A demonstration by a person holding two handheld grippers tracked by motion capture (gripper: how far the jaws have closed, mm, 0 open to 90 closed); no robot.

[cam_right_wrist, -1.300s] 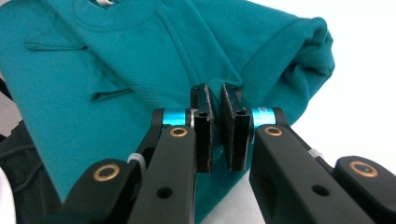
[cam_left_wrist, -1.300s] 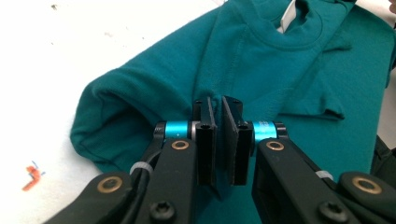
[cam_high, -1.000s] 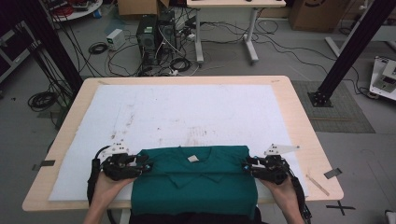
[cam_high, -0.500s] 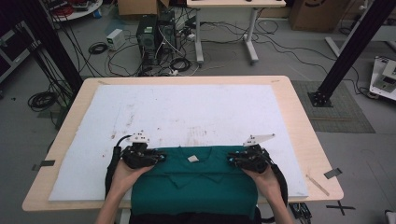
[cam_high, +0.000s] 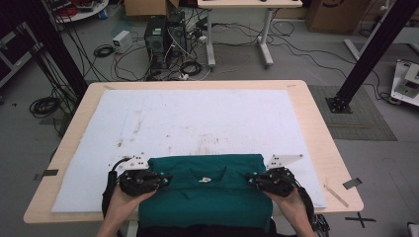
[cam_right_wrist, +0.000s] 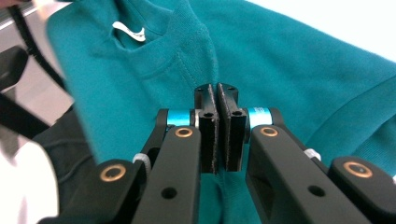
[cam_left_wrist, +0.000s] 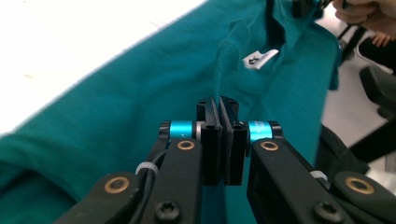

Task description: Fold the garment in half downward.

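A green shirt [cam_high: 207, 197] lies at the near edge of the worktop [cam_high: 316, 123], partly on the white mat [cam_high: 197, 118] and partly hanging over the edge toward the person. Its long axis runs from left to right across the worktop. The collar, with a small white label [cam_high: 202, 179], sits in the middle of the top part and opens toward the person; the far edge of the shirt is a straight fold.

The left tongs [cam_high: 160, 179] lie on the left part of the shirt and point inward, toward the collar. The jaws have just been closing and now stand together. In the left gripper view a thin ridge of green cloth rises right at the tips [cam_left_wrist: 223, 105], so the tongs pinch a fold of the shirt.

The right tongs [cam_high: 253, 179] lie on the right part of the shirt and also point inward. The jaws have just been closing too and are now pressed together; in the right gripper view [cam_right_wrist: 217, 91] a crease of the cloth runs up from between them, so they grip the shirt there.
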